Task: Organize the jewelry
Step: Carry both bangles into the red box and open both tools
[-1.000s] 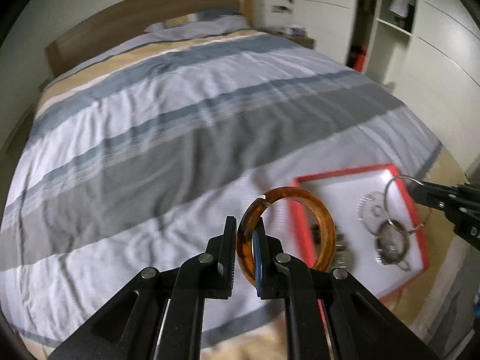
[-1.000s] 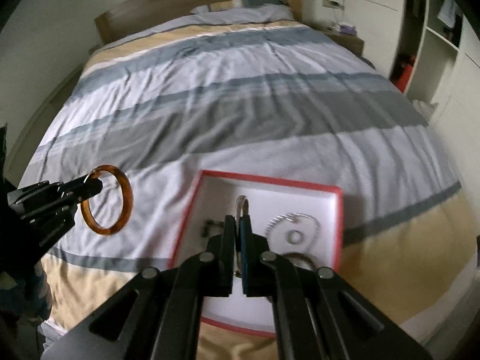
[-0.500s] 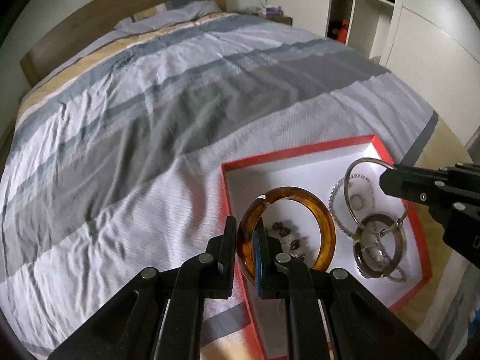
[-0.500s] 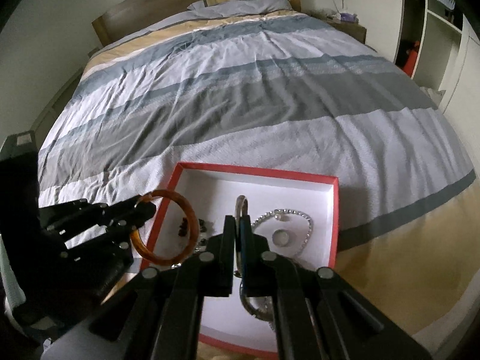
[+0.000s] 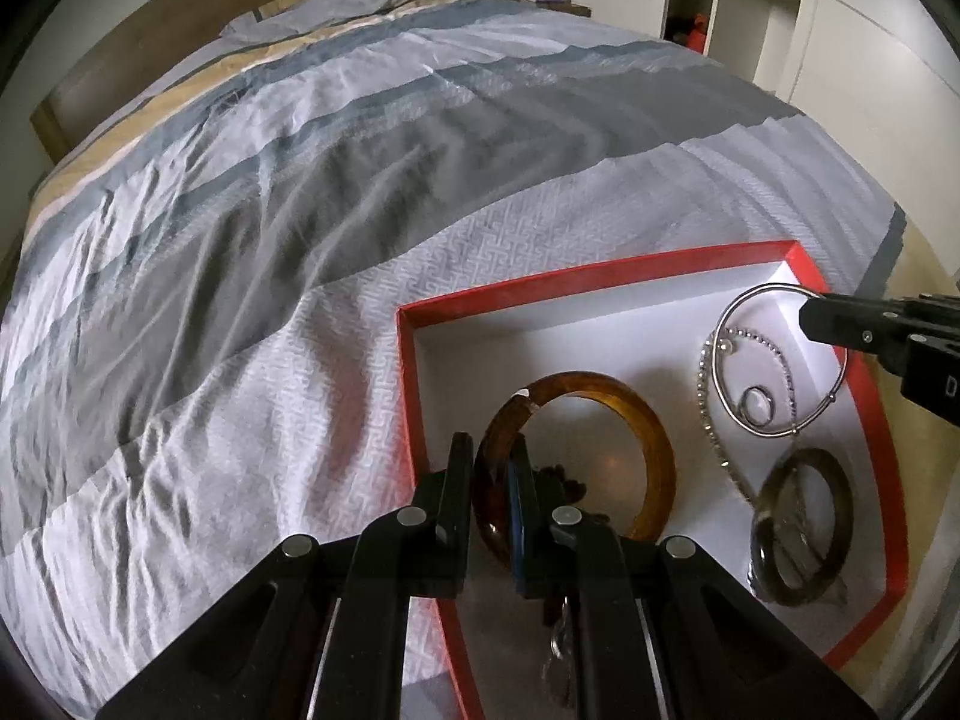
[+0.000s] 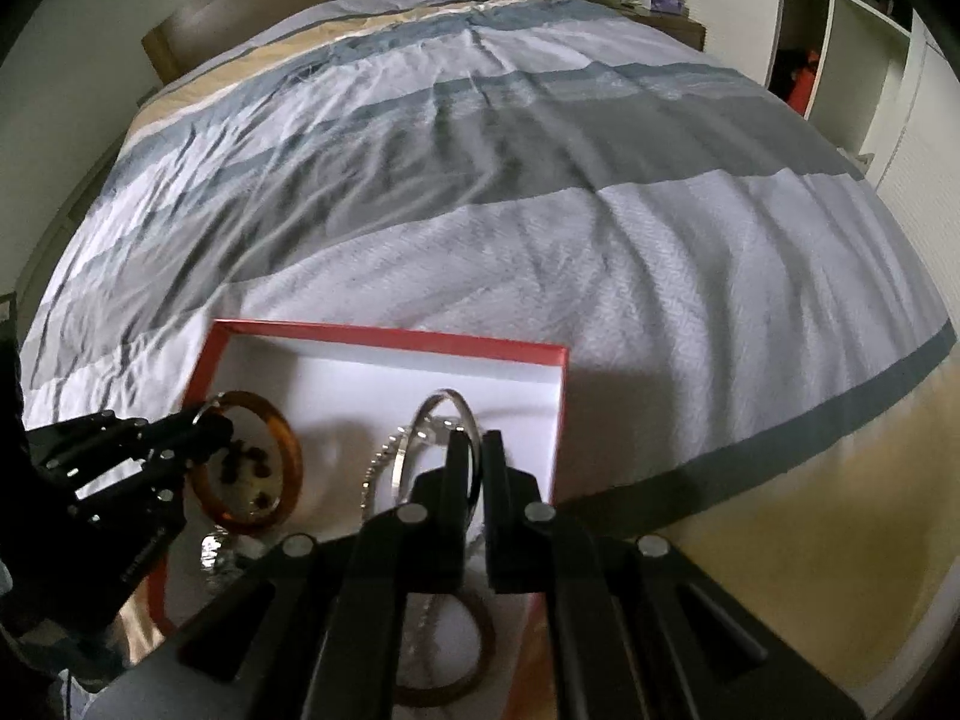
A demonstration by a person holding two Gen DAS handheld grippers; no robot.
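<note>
A red-rimmed white tray lies on the bed near its foot; it also shows in the right wrist view. My left gripper is shut on an amber bangle and holds it low over the tray's left part. My right gripper is shut on a thin silver bangle, held over the tray's right part; in the left wrist view the silver bangle hangs from the right gripper's fingertips. Inside the tray lie a beaded bracelet, a small ring, a dark bangle and dark earrings.
The tray sits on a striped grey, white and tan bedspread. A wooden headboard and pillow are at the far end. A nightstand and white wardrobe shelves stand to the right of the bed.
Both grippers have moved in over the tray and lower, each still holding its bangle. The amber bangle came from left of the tray to above its left part.
</note>
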